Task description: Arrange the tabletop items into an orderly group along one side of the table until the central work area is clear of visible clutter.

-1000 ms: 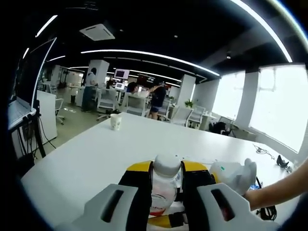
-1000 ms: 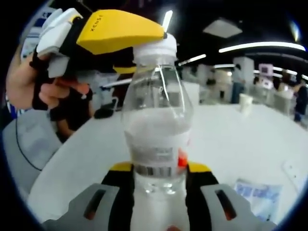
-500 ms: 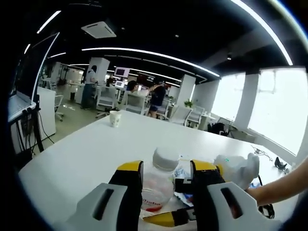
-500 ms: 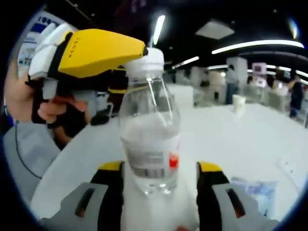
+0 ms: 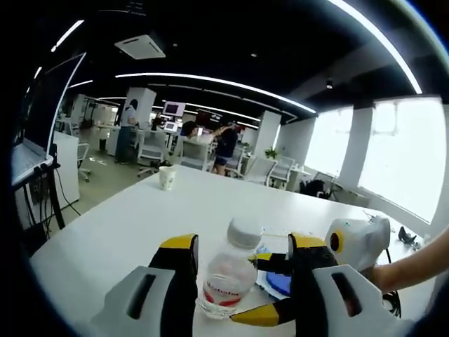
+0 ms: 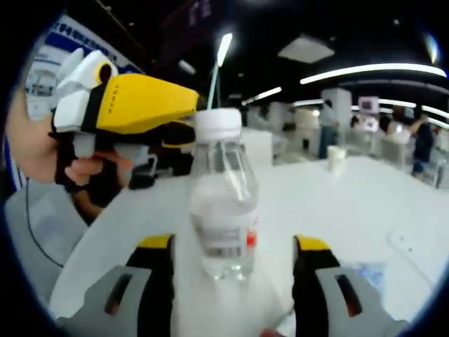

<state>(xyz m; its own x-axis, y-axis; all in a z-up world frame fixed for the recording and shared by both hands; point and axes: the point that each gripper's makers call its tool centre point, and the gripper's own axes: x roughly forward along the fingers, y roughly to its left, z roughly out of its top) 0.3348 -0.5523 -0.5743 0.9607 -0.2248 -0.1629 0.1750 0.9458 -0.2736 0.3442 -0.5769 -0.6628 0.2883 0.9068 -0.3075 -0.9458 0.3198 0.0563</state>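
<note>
A clear plastic bottle (image 5: pixel 228 272) with a white cap and a red-and-white label stands upright on the white table (image 5: pixel 126 232). My left gripper (image 5: pixel 242 246) is open, its yellow-tipped jaws on either side of the bottle and apart from it. In the right gripper view the bottle (image 6: pixel 223 210) rises between the jaws of my open right gripper (image 6: pixel 233 246), untouched. The left gripper (image 6: pixel 130 105), held by a hand, hovers at the upper left just behind the cap. The right gripper (image 5: pixel 280 288) reaches in from the right, low beside the bottle.
A paper cup (image 5: pixel 167 177) stands far off on the table, also seen as the cup (image 6: pixel 337 158). A blue-printed packet (image 6: pixel 365 275) lies right of the bottle. Cables (image 5: pixel 410 239) lie at the table's right edge. Office chairs and people are beyond the table.
Both grippers were shut on the bottle a second ago; both have opened and drawn back. The bottle now stands free on the table.
</note>
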